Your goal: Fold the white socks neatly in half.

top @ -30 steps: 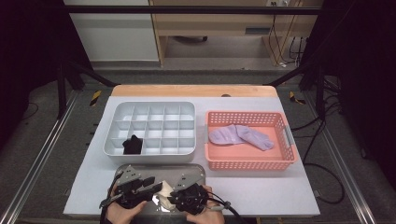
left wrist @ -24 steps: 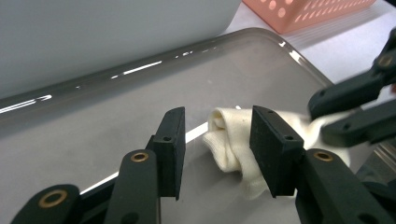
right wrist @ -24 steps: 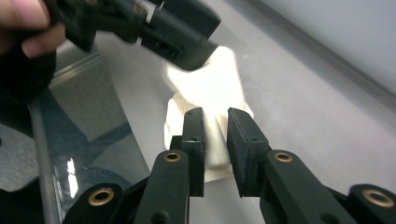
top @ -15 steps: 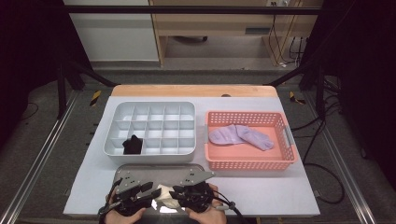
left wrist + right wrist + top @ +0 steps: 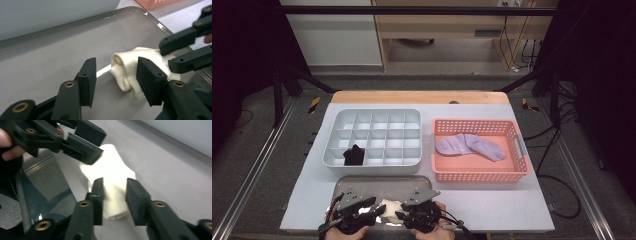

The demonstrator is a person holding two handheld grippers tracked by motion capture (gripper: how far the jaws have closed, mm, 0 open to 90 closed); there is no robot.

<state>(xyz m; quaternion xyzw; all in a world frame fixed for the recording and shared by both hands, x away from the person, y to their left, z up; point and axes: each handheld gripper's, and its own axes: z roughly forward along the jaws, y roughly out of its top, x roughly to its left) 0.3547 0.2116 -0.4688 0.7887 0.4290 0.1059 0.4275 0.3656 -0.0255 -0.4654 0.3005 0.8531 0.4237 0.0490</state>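
Now both tongs just opening, straddling white sock unpressed (tray rim near).

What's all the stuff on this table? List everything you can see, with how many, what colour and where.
White sock: one, white, folded, on the tray between the two grippers.
Tray: one, grey metal, near edge of the table.
Organiser: one, pale grey, many compartments, left of the basket.
Black item: one, black, in a front-row compartment of the organiser; what it is I cannot tell.
Basket: one, orange, right side of the table.
Purple socks: a pair as it seems, lilac, lying in the basket.
Table: one, pale grey top with a wooden far edge.
Left gripper: one, black, jaws apart beside the white sock, just been opening.
Right gripper: one, black, jaws just been opening over the white sock.
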